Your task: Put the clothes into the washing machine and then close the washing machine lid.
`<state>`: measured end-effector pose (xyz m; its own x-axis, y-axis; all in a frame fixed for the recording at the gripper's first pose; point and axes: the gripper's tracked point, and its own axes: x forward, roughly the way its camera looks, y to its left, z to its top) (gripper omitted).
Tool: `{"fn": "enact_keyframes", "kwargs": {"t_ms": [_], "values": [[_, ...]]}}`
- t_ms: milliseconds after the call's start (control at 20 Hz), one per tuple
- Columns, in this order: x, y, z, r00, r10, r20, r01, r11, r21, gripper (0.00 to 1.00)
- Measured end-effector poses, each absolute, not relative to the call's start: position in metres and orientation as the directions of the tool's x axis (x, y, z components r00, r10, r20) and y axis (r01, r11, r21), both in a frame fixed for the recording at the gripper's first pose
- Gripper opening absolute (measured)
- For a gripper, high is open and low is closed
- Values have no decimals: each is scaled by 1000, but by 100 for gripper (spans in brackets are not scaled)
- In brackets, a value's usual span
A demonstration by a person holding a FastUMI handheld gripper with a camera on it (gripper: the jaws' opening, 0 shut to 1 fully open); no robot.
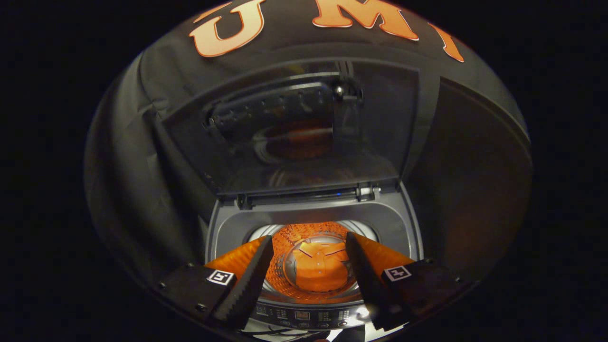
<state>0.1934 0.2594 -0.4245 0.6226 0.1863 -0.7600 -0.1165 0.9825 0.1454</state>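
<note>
The orange shirt [319,268] lay flat at the bottom of the washing machine drum [285,280], seen between and beyond the gripper [309,249], whose fingers stood spread wide and held nothing. So the loading looked done; the closing was left. The glass lid [294,133] stood raised on its hinge [365,192] behind the grey tub rim [228,228]. The control panel [304,316] sat just under the fingers. Room above the opening was free up to the lid's top edge.

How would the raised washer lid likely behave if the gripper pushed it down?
The lid looks rigid and hinged at the rear, so it would probably swing, not flex. Its glossy panel may be slippery. The gripper is open above the orange shirt.
</note>
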Motion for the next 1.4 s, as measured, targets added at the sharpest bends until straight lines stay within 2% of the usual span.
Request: {"fn": "enact_keyframes", "kwargs": {"t_ms": [700,1000,1400], "values": [[278,280,-280,786,228,-575,-176,974,145,98],[319,286,-261,812,209,-545,-176,978,113,98],[358,294,-285,804,169,-570,-155,985,73,99]]}}
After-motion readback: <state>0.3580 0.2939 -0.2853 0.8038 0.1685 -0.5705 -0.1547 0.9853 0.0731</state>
